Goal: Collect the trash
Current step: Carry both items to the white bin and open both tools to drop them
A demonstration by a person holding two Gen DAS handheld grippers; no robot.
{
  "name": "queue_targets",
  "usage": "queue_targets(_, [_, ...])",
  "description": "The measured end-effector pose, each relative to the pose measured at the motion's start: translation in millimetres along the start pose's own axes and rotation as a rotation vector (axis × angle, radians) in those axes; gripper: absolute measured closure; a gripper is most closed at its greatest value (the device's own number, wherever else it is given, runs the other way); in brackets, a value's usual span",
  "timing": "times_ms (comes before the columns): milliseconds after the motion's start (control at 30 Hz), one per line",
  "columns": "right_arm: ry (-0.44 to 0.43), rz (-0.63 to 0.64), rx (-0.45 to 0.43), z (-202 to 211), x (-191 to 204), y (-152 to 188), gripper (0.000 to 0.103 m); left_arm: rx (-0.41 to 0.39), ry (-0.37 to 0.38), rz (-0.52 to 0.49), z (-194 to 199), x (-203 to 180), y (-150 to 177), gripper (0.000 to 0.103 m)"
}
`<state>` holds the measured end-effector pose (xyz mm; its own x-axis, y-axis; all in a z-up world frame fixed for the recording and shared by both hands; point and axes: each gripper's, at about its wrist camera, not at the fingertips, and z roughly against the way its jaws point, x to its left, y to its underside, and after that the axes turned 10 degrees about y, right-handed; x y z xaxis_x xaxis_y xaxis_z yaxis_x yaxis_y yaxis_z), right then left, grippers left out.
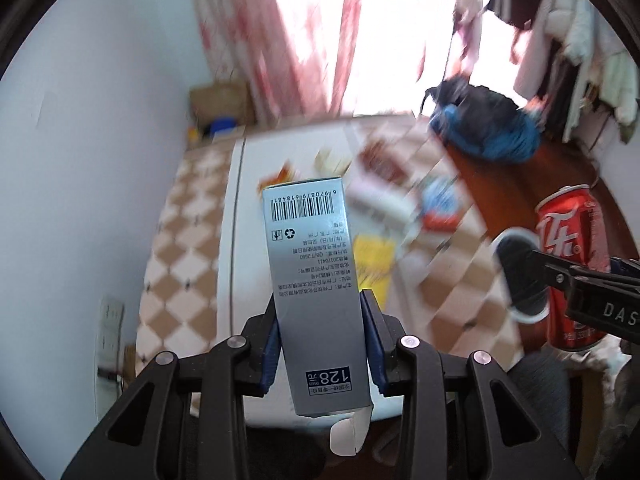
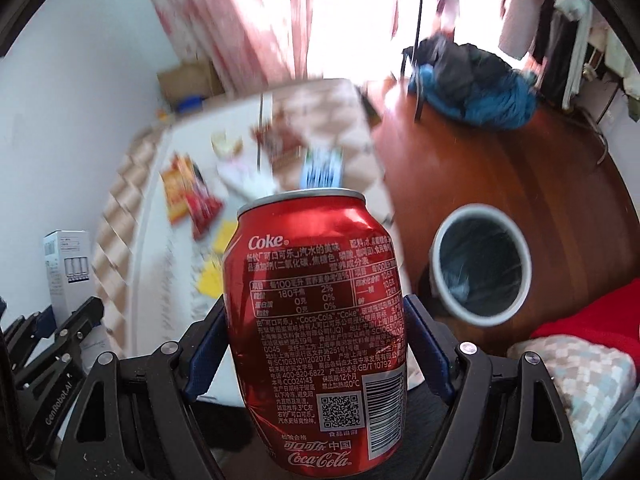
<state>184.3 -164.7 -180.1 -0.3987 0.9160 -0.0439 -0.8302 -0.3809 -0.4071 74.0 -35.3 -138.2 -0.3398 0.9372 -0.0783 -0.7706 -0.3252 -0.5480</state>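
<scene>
My left gripper [image 1: 322, 312] is shut on a tall silver carton [image 1: 312, 272] with a barcode, held upright above the white table [image 1: 256, 160]. My right gripper [image 2: 316, 312] is shut on a red Coke can [image 2: 316, 320], its blue pads pressing both sides. In the left wrist view the same can [image 1: 572, 248] shows at the right edge, with the right gripper's dark fingers [image 1: 568, 276] across it. The carton [image 2: 68, 268] shows at the left of the right wrist view. A round bin [image 2: 480, 264] with a dark liner stands on the wooden floor, right of the can.
Snack wrappers [image 2: 188, 192], yellow papers [image 1: 372, 264] and other litter lie on the white table [image 2: 172, 240]. A cardboard box [image 1: 220, 104] sits by the pink curtain. Blue and black bags [image 2: 472, 84] lie on the floor under hanging clothes. Red and checked bedding [image 2: 580, 360] is at the right.
</scene>
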Motion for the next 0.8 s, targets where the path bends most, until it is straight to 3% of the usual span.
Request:
queue_targets(200, [-0.007,-0.081,-0.074,39.9,-71.7,-31.4,0.019,-0.067,0.1,-0.083,4.8,-63.0,-50.0,0.071])
queue_targets(367, [0.045,-0.179,-0.06,24.1,-159.2,-43.3,0.019,-0.027,0.197,-0.138,-40.6,-137.0,-81.6,0.071])
queue_targets(567, [0.106,-0.297,0.069,-53.3,-259.1,-37.3,0.019,0.139,0.316,-0.182,-134.3,-222.9,-90.9,0.071])
queue_targets(800, [0.108,-0.396,0.249,-162.0,-331.9,-18.4,0.019,0.425,0.437,-0.175,-268.0,-280.3,-90.2,0.07])
